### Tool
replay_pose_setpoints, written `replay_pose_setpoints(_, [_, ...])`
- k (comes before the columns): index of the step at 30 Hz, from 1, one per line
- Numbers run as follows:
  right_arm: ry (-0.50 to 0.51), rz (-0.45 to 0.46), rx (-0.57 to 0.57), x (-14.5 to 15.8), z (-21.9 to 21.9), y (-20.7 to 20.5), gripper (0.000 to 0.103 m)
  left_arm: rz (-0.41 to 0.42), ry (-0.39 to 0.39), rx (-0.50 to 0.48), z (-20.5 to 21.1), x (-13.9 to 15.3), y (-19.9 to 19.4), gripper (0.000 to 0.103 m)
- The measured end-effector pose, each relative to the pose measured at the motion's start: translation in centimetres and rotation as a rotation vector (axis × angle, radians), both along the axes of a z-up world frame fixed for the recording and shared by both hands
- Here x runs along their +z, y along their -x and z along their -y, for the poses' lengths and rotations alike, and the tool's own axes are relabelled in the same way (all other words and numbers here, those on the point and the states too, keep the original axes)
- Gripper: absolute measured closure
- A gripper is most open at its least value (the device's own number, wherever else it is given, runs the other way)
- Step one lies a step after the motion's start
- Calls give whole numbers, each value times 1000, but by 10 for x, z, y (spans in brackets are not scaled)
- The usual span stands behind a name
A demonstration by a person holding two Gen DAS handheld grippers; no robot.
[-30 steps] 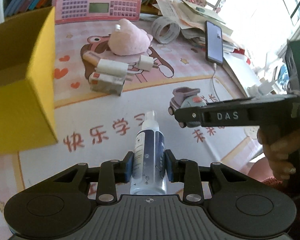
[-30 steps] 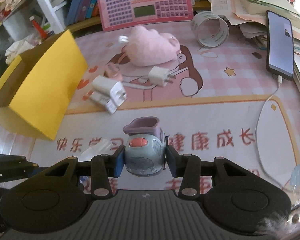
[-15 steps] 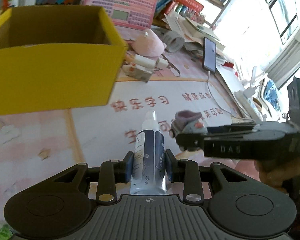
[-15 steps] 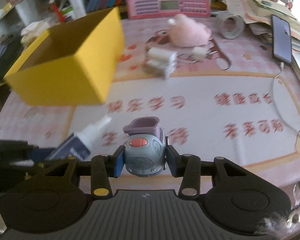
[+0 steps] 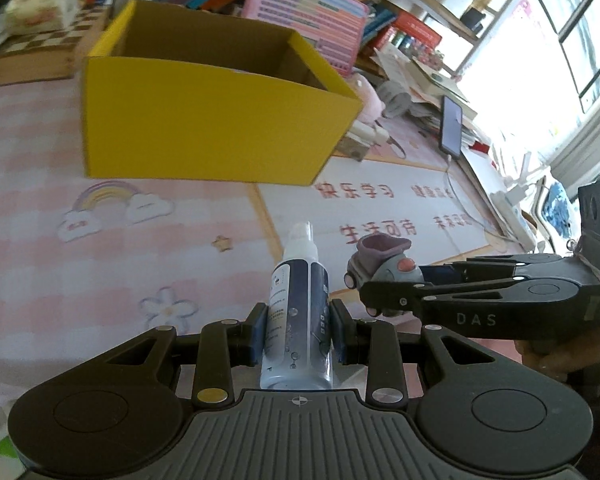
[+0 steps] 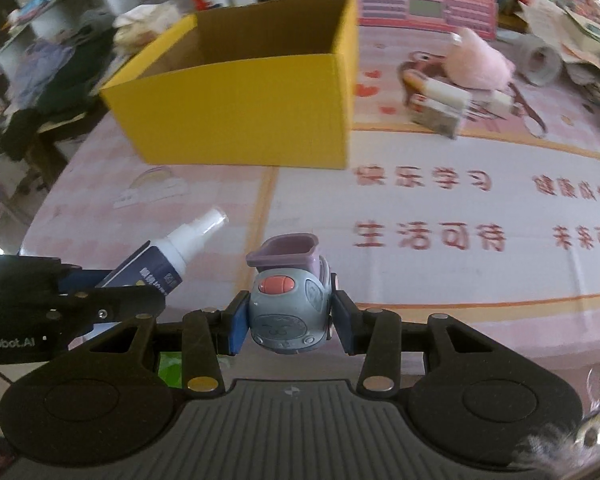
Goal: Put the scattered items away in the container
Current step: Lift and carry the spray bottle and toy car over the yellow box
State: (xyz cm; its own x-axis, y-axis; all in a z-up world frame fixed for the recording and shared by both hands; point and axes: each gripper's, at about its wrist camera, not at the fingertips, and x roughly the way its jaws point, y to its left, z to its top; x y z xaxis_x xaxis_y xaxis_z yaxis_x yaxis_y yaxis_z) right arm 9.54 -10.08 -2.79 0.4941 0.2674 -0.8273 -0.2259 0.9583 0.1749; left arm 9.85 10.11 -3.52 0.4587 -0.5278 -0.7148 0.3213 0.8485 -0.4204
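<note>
Gripping a small spray bottle (image 5: 299, 312) between its two blue-padded fingers (image 5: 257, 334), the left gripper (image 5: 298, 336) held it with the white nozzle pointing forward along the fingers, toward the yellow cardboard box (image 5: 204, 128). The pads pressed against the bottle's dark-labelled body on both sides, and its base sat back near the gripper's body. In the right wrist view the same bottle (image 6: 168, 256) stuck out at a slant from the left gripper (image 6: 112, 304) at the lower left, its cap clear of the mat.

The right gripper (image 6: 288, 322) was closed on a grey toy car (image 6: 288, 312), one pad against each flank. The car's rounded grey end with the coral button faced the camera and its purple tub pointed forward, beyond the fingertips. From the left wrist view, the toy car (image 5: 384, 270) showed side-on in the right gripper (image 5: 380, 296), just beside the bottle and a little ahead of it.

Both held items hung above the pink printed mat (image 6: 420, 208), near each other and short of the box. The box (image 6: 252, 120) stood open-topped on the mat ahead of both grippers, its inside mostly hidden by the near wall. To its right lay a pink plush (image 6: 484, 64), white chargers (image 6: 446, 94) and a small carton (image 6: 436, 118), close together on the mat and apart from the box.
</note>
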Motion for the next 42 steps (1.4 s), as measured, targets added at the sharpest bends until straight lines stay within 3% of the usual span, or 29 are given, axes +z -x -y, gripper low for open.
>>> replay_pose_setpoints(17, [33, 59, 206, 8, -63, 8, 62, 63, 54, 130, -56, 17, 16, 72])
replay_pose_setpoints(29, [59, 97, 269, 17, -65, -8, 62, 134, 104, 201, -62, 37, 6, 72])
replay_pose_setpoints(42, [57, 208, 280, 49, -52, -55, 62, 247, 113, 216, -46, 76, -41, 72])
